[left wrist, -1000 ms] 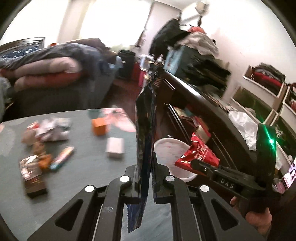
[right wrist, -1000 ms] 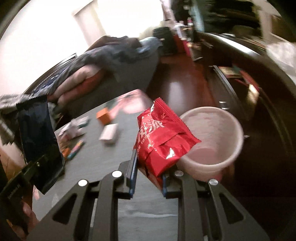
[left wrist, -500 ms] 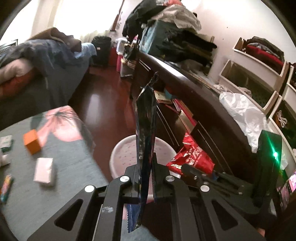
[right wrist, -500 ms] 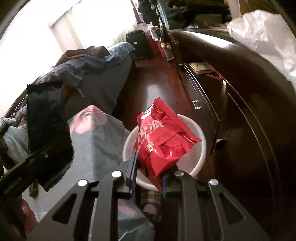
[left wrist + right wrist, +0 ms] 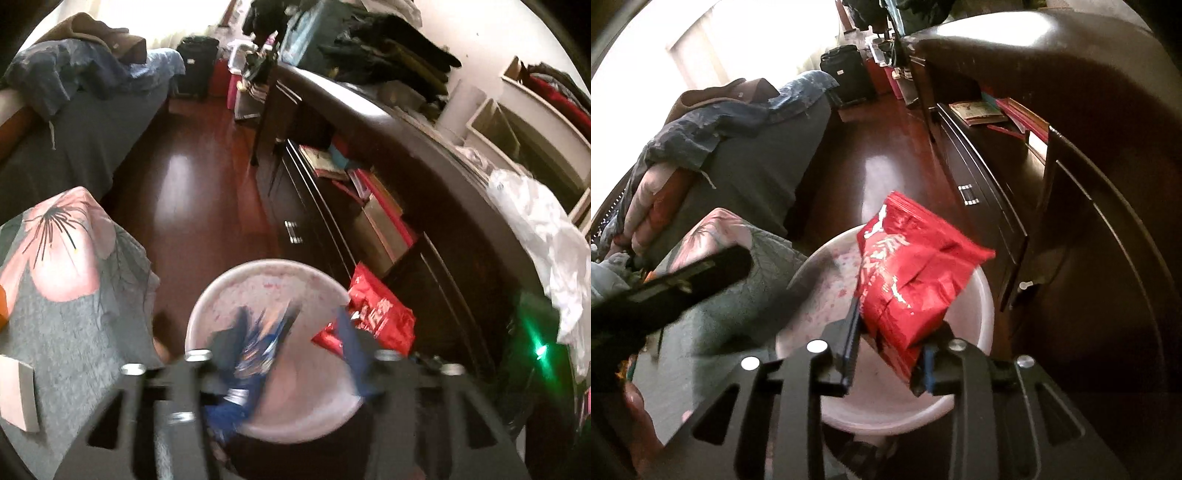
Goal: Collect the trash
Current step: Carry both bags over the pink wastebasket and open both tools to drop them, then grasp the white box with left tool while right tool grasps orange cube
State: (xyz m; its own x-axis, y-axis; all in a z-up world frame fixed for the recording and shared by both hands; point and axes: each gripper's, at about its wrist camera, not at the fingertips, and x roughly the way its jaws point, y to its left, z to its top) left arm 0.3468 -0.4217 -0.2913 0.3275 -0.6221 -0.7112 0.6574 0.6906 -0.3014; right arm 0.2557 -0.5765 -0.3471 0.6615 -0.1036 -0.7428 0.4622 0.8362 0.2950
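While both grippers hang above the pale pink bin [image 5: 277, 280], their jaws are opening. The left gripper [image 5: 284, 354] has its fingers spread wide, and the dark blue wrapper [image 5: 255, 350], blurred, sits loose between them over the bin's mouth, against the left finger and clear of the right one. The right gripper [image 5: 886, 354] has parted only a little; the red snack bag [image 5: 908, 280] stands tilted between its fingers, its lower end down by the pads, and whether they press on it I cannot tell. The bag hangs over the bin's [image 5: 982, 317] right half.

Just left of the bin, the table's grey floral cloth [image 5: 74, 295] drapes over the near edge, its corner almost touching the rim. A small white box [image 5: 18, 391] lies on the cloth at the far left. Just right of the bin stands the dark cabinet [image 5: 424, 206], with its drawer fronts near the rim, so the bin sits in a narrow gap between table and cabinet.

Beyond the bin, the red-brown floor [image 5: 192, 177] runs open and bare between the grey sofa [image 5: 74, 140] on the left and the cabinet on the right, ending at a black suitcase [image 5: 194, 62] against the far wall.
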